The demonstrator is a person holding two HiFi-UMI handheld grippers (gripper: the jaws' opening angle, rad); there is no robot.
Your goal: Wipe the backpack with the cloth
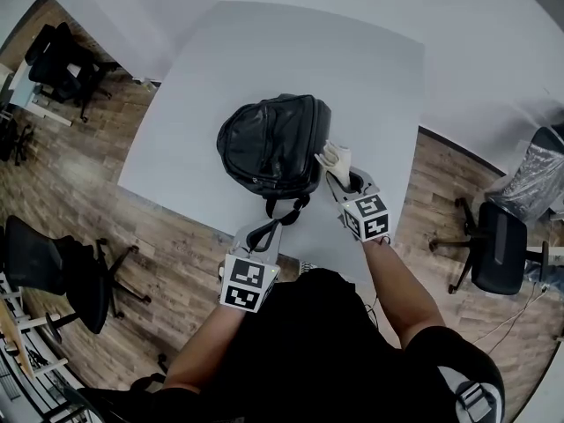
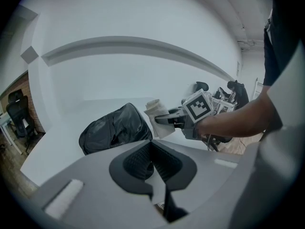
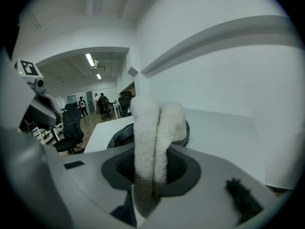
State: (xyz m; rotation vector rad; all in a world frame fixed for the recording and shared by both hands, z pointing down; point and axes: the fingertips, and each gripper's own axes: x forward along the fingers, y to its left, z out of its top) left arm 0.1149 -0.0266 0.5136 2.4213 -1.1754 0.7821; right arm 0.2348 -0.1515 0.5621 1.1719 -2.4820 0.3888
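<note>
A black backpack [image 1: 269,144] [image 2: 114,128] lies on the white table [image 1: 291,51]. My right gripper [image 1: 339,179] [image 3: 152,171] is shut on a folded white cloth [image 1: 334,158] [image 3: 152,132] [image 2: 157,116]. The cloth stands up from the jaws, right beside the backpack's right edge. My left gripper [image 1: 267,230] [image 2: 152,175] sits at the table's near edge, shut on a black strap loop [image 1: 284,208] that runs from the bottom of the backpack. In the right gripper view the cloth hides most of the backpack [image 3: 119,135].
Black office chairs stand on the wooden floor at the far left [image 1: 62,60], near left [image 1: 53,267] and right [image 1: 498,245] of the table. Two people [image 3: 100,101] stand far off in the room, seen in the right gripper view.
</note>
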